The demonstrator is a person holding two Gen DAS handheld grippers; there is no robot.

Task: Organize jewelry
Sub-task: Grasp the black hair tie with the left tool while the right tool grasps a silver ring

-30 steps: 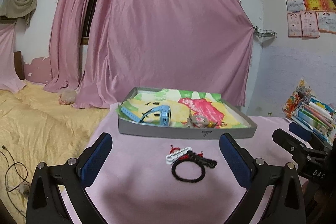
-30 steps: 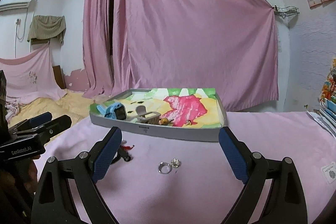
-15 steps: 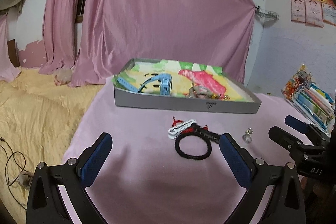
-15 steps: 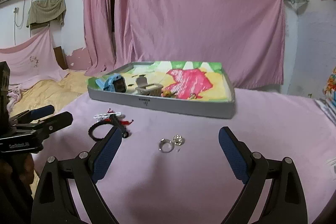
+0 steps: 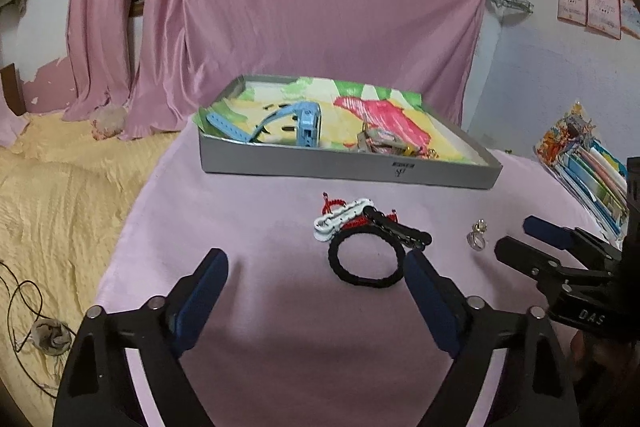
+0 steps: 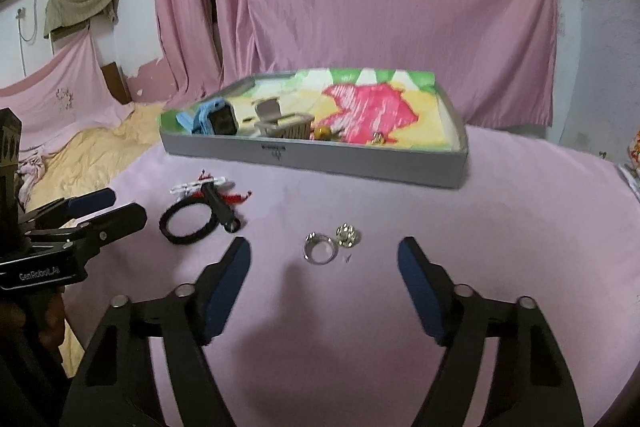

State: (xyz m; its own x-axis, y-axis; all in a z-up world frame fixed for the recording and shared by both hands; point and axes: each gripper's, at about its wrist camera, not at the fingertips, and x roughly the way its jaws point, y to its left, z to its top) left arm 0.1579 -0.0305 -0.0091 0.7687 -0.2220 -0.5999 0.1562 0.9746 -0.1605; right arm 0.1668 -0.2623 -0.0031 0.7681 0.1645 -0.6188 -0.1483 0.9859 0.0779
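Our left claw (image 5: 316, 291) stands wide apart and empty, low over the pink-covered desk (image 5: 248, 219), with the black braided hair loop (image 5: 365, 258) lying just ahead of its right finger. Our right claw (image 6: 324, 279) is likewise spread and holds nothing; the plain silver ring (image 6: 319, 247) lies on the cloth between its fingertips and a little ahead, and the small gold-toned jewelled ring (image 6: 346, 235) sits just beside it on the far right.

We judge this to be the approach for a pick: some pieces already sit in the shallow grey cardboard tray with its bright painted lining (image 6: 360, 163), which stands farther back, while the loose ones wait on the cloth. The next move likely calls for lowering the right claw squarely over the silver ring and closing gently, since so thin a band could skid or tip.

That ring lies flat, opening upward, so it has no long axis to speak of. In the cluster to the left, the black bar hair clip (image 6: 218, 205) runs diagonally, its far end over the white link bracelet (image 6: 188, 185) and red cord (image 6: 236, 197), its near end pointing toward our right claw and crossing the loop's rim.
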